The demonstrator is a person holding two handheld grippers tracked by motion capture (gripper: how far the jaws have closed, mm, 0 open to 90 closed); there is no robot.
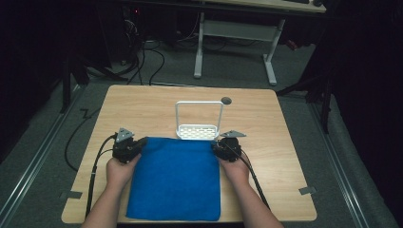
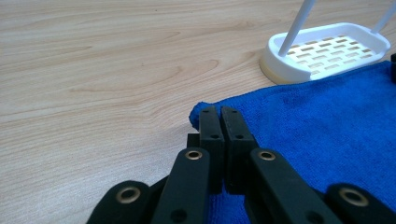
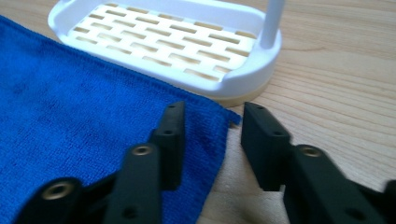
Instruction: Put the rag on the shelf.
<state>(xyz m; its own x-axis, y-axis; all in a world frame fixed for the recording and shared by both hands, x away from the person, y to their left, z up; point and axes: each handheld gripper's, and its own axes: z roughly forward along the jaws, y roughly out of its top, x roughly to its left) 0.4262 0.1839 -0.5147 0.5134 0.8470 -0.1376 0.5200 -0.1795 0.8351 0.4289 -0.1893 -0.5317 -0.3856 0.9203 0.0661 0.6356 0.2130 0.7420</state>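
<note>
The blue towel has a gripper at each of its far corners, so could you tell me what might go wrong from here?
The right gripper has open jaws straddling the blue towel corner's edge; closing there may catch only the hem and slip. The left gripper is shut on its corner, so lifting now could pull the towel askew. The white rack touches the far edge and could be dragged.

One blue cloth (image 1: pixel 175 178) is counted on the worktop (image 1: pixel 152 107), and one white rack (image 1: pixel 198 124) just beyond its far edge. Two tongs are counted: the left tongs (image 1: pixel 139 144) at the cloth's far left corner, the right tongs (image 1: pixel 216 147) at its far right corner.
</note>
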